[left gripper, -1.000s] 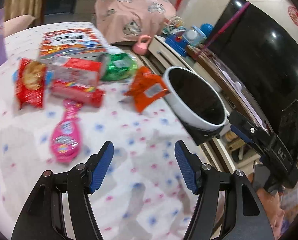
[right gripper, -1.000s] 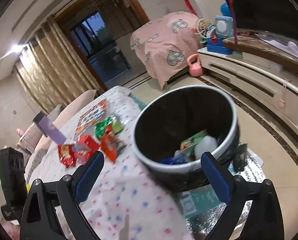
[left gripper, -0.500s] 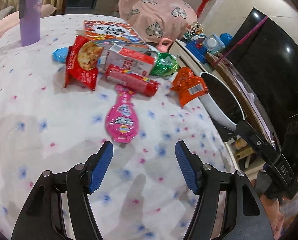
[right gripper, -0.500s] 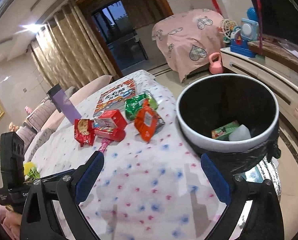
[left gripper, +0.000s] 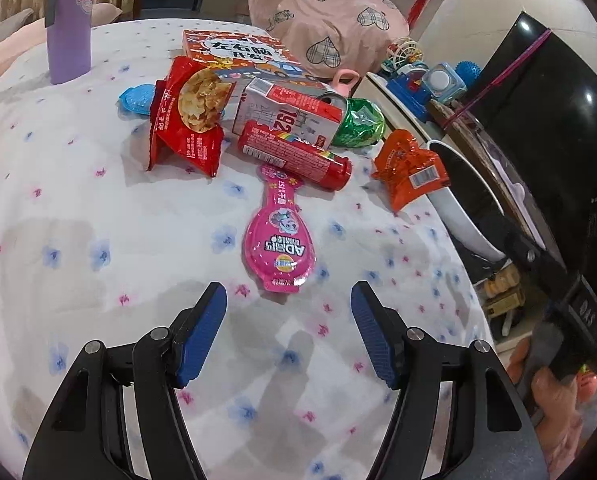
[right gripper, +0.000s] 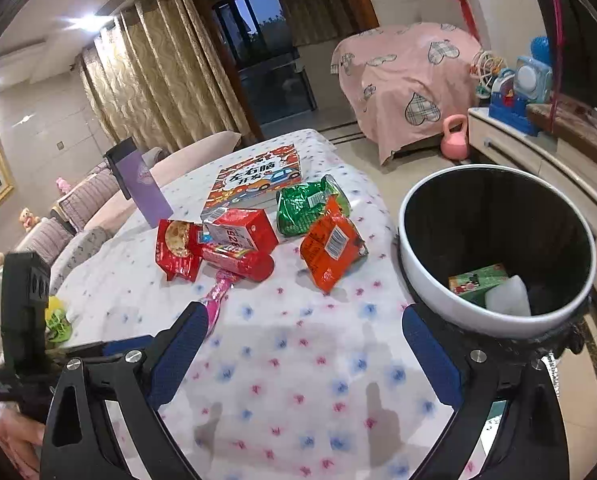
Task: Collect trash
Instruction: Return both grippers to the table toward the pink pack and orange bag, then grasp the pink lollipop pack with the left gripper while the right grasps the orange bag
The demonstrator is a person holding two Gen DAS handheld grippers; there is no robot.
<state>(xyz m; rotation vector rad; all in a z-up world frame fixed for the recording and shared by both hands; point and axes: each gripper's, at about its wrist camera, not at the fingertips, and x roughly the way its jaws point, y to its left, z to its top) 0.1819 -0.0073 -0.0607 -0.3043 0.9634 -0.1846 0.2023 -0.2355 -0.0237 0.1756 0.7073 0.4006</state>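
Now: left gripper (left gripper: 288,316) jaws apart, empty, hovers over table (left gripper: 78,208). Pink lolly packet (left gripper: 279,244) lies just ahead, long axis pointing away. Right gripper (right gripper: 304,344) agape, empty, further off beside bin (right gripper: 426,280).

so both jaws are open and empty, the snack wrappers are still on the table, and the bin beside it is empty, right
Not quite: the bin is not empty. The right wrist view shows a green carton and a white item at its bottom. The rest holds: the left gripper and right gripper have open, empty jaws, and the wrappers lie on the table.
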